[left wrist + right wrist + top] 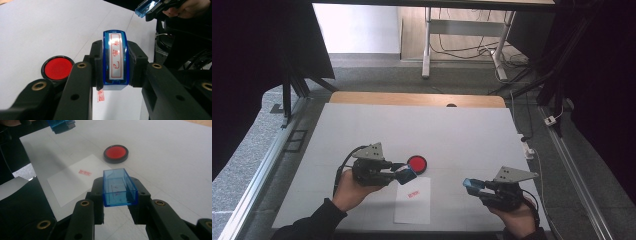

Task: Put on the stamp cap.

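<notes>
My left gripper [404, 174] is shut on a blue stamp [115, 60], whose white label with red characters faces the camera; the stamp [406, 175] hangs just above the upper edge of a white paper sheet [413, 201]. A red stamped mark [413, 194] shows on that sheet. A round red ink pad [417, 163] in a black case lies just beyond the stamp. My right gripper [472, 186] is shut on the clear blue stamp cap [119, 187], held hollow side up, over the table to the right of the paper.
The white table top [422, 130] stretches away behind the ink pad to a wooden edge [417, 99]. Metal rails run along both sides. A cable and a small white box [529, 150] lie off the right edge.
</notes>
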Demonstrator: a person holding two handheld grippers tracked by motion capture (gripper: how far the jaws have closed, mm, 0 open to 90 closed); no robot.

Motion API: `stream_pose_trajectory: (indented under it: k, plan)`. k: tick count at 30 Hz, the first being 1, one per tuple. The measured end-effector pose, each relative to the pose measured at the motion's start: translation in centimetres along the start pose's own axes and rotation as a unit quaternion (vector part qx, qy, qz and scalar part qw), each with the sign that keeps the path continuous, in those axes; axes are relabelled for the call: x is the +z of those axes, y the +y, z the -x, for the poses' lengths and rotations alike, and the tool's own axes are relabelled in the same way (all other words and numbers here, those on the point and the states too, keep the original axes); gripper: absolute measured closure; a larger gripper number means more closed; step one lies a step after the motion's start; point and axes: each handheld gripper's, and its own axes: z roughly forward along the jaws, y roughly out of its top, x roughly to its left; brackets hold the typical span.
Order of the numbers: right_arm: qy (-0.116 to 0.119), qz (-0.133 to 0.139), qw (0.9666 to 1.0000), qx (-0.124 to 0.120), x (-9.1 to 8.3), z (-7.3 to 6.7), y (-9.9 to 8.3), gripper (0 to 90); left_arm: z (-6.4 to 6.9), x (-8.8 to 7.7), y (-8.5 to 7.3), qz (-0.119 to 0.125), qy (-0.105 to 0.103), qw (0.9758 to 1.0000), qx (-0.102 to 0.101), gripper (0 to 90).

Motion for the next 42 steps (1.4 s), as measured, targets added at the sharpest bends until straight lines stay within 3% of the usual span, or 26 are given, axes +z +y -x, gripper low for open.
stream_pose_trajectory:
  k: [9,17,27,34,42]
  plan:
    - [0.03,-0.002,0.9994,-0.02,1.3,-0.8,0.8,68.5,0.0,0.0,0.1,0.001,-0.004,1.0,0.004,69.2]
    - [0.063,-0.013,0.996,-0.062,2.8,-1.9,1.4,68.5,0.1,0.0,0.1,0.0,-0.007,0.9999,0.01,69.2]
    - [0.094,-0.015,0.9931,-0.068,5.0,-2.8,2.2,68.5,0.2,-0.1,0.3,0.003,-0.011,0.9998,0.015,69.2]
    - [0.136,-0.022,0.9885,-0.061,7.0,-2.9,2.9,68.5,0.2,-0.2,0.3,0.004,-0.014,0.9997,0.019,69.3]
    - [0.164,-0.018,0.9829,-0.082,8.7,-3.1,3.4,68.5,0.3,-0.2,0.3,0.004,-0.023,0.9992,0.032,69.3]
